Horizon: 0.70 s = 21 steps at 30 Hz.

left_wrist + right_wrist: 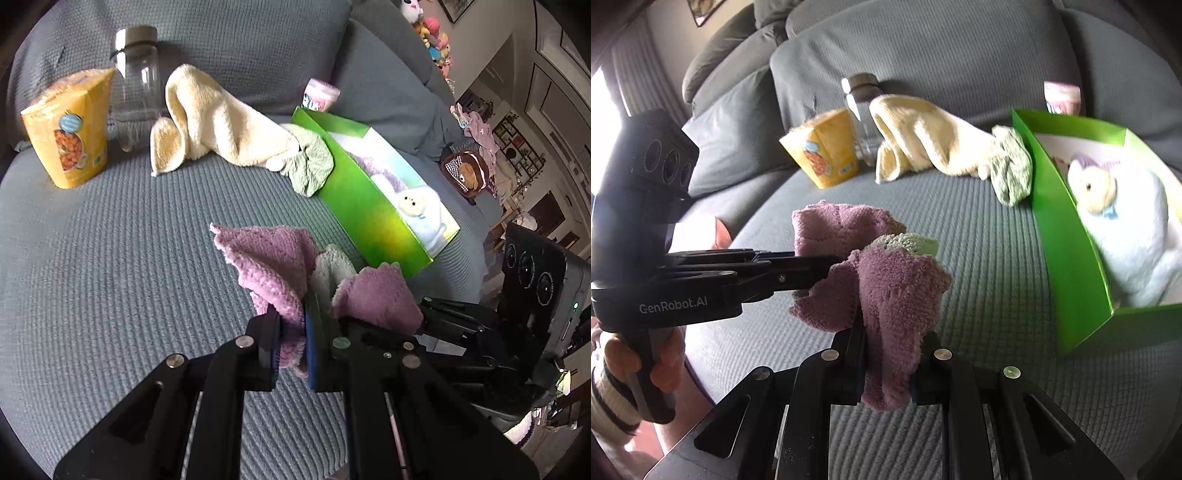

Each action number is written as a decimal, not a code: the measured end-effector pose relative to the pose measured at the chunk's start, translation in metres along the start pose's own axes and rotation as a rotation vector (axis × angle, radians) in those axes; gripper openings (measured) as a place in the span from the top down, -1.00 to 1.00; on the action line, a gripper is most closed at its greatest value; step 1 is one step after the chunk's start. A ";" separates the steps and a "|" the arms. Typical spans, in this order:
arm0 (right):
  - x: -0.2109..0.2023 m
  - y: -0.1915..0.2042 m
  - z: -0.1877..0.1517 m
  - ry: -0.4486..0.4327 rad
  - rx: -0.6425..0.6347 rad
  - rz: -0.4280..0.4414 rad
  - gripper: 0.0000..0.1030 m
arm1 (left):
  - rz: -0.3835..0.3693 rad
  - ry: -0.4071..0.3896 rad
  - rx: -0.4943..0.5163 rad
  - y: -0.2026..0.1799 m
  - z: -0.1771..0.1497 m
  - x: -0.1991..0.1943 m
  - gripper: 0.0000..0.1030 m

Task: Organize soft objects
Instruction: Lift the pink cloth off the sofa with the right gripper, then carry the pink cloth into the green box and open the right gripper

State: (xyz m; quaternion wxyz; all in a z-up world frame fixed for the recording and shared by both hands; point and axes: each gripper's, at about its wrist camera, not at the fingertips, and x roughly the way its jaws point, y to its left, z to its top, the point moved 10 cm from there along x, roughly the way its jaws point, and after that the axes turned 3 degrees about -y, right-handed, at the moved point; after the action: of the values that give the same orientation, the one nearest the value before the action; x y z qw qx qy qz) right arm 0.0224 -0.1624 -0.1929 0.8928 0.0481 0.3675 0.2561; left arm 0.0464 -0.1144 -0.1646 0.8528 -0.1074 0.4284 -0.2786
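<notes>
The left gripper [291, 347] and right gripper [886, 365] both clench 1 purple cloth [897, 291] — raised off the sofa [110, 258]. A yellow towel [218, 122] lies beyond, touching a green box [354, 195].

Yellow snack pouch [68, 136], clear jar [136, 88].

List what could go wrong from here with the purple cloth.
1. Both the left gripper and the right gripper pinch the purple cloth only at bunched edges, so a corner may slip free.
2. The green box already holds a plush toy, so the cloth might catch on its wall.
</notes>
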 end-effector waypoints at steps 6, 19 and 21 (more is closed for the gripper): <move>0.000 0.022 0.013 -0.031 -0.042 0.037 0.64 | 0.060 -0.051 0.037 0.004 0.007 -0.025 0.82; -0.021 0.023 0.046 -0.155 -0.058 0.051 0.64 | 0.092 -0.104 0.060 -0.010 0.035 -0.036 0.82; -0.030 0.015 0.052 -0.177 -0.054 0.036 0.64 | 0.080 -0.108 0.069 -0.018 0.040 -0.032 0.82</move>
State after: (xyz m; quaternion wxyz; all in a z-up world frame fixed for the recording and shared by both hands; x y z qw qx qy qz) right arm 0.0335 -0.1589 -0.1324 0.9180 0.0530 0.2794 0.2765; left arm 0.0554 -0.1129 -0.1114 0.8884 -0.0756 0.3759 -0.2525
